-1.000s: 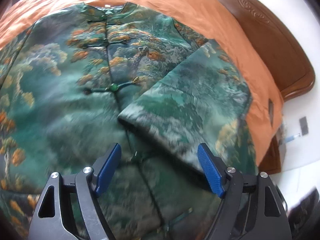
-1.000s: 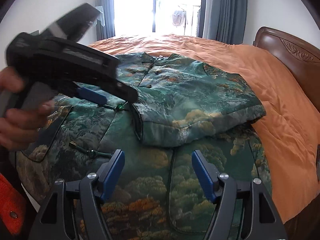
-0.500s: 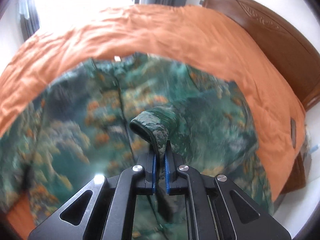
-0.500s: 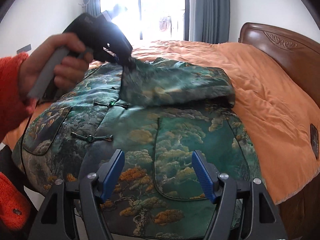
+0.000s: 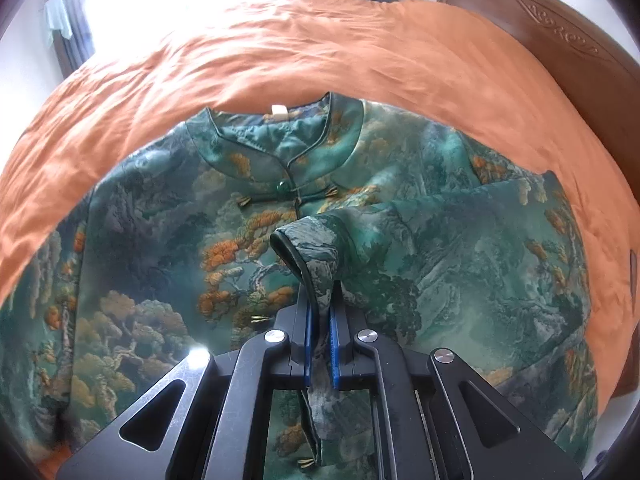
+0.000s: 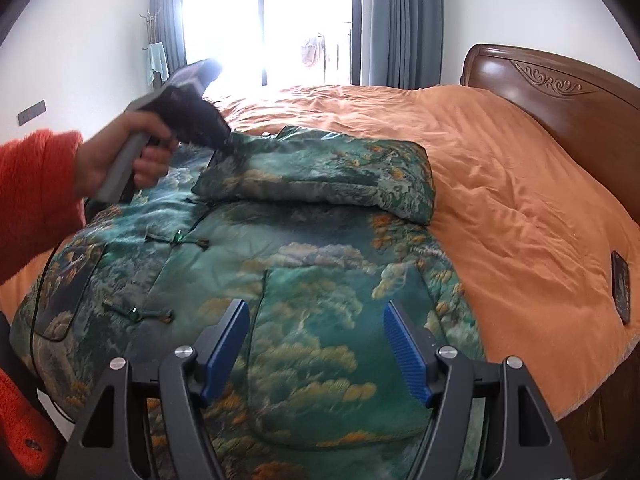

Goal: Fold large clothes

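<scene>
A: Where is the jacket [image 5: 160,264], and how much of it shows?

B: It lies front-up on the orange quilt [image 5: 360,52] of the bed, filling the middle and lower part of both views. Its hem is cut off at the bottom edge, behind the claw frames. The sleeve [image 6: 320,176] on the right of the picture is folded across the chest; what lies under it is hidden.

A: And the claws?

B: The left claw [image 5: 319,304], centre bottom of its own view, is clamped on the sleeve cuff [image 5: 308,248], which stands up in a loop above the blue pads. In the right wrist view that claw is blurred at upper left, gripped by a hand [image 6: 120,160] in a red sleeve. The right claw [image 6: 316,340] stands apart above the jacket's lower front, nothing between its pads.

A: Counts?

B: One jacket, two claws, one hand visible. Four frog fastenings in all, two in each view. One dark flat object [image 6: 621,286] at the quilt's right edge; I cannot tell what it is.
</scene>
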